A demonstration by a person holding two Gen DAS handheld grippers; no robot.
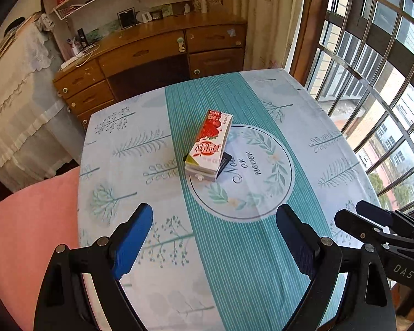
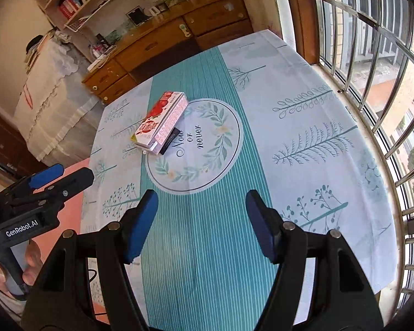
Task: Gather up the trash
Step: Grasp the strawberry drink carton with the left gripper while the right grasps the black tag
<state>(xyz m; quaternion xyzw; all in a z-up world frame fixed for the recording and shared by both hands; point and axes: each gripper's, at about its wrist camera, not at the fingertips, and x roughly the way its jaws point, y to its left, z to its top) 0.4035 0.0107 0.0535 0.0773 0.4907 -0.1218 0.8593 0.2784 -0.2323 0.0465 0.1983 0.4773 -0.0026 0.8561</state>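
A red-and-white carton lies on the table at frame center in the left wrist view, long axis running away from both empty, wide-open jaws, left gripper and right gripper roughly equally distant.

— We saw a glossy printed carton lying on the counter's smooth printed cloth.
— And we noted matt black plastic on the left hand-held gripper, plus a varnished wooden dresser.
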